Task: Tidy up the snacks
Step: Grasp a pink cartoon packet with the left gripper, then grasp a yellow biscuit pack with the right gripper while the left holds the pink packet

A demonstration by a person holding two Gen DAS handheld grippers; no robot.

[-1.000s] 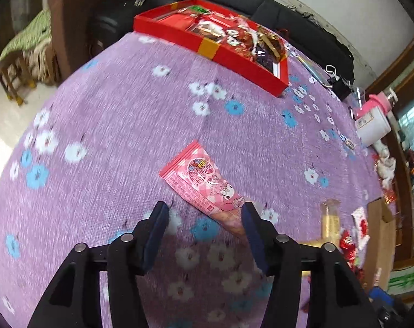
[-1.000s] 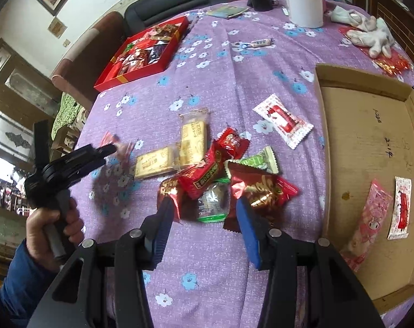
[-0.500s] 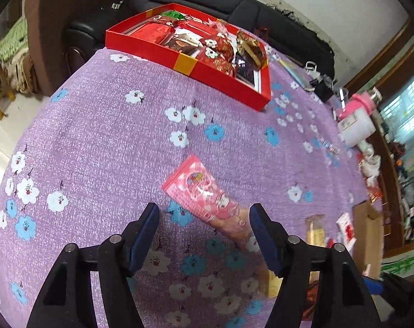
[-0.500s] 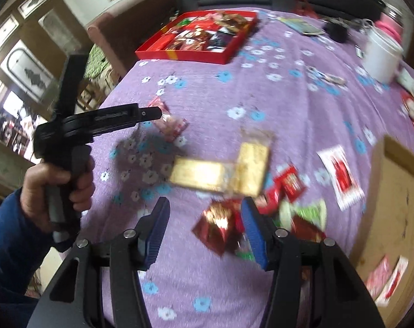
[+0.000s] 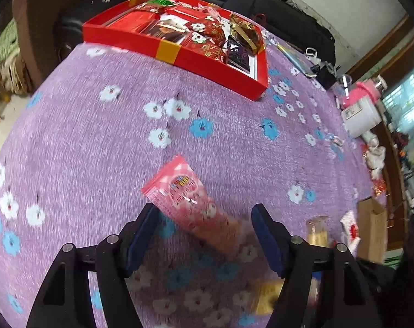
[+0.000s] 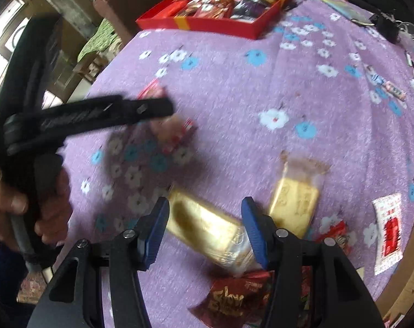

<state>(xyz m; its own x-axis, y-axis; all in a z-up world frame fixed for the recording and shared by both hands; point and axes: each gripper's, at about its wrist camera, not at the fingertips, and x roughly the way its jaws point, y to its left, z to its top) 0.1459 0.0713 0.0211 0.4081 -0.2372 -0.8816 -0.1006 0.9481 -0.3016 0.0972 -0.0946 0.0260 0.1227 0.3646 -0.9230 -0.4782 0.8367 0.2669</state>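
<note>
A pink snack packet [image 5: 191, 203] lies on the purple flowered tablecloth [image 5: 97, 150], its near end between the fingers of my open left gripper [image 5: 204, 228], which hovers just above it. My right gripper [image 6: 205, 225] is open over a gold-wrapped biscuit bar [image 6: 207, 228]; a second gold bar [image 6: 294, 203] lies to its right. The left gripper [image 6: 141, 110] also shows in the right wrist view, above the partly hidden pink packet [image 6: 176, 128]. A red tray [image 5: 179, 52] full of snacks sits at the far edge.
Red snack packets [image 6: 234, 298] lie near the right gripper. A white-and-red packet [image 6: 388, 231] lies by a cardboard box edge [image 6: 406, 281]. A white jar with a pink lid [image 5: 361, 112], keys and small items stand at the far right.
My left gripper has come closer to the pink packet, with the jaws wider. My right gripper has swung left from the red packets to above the gold bar.
</note>
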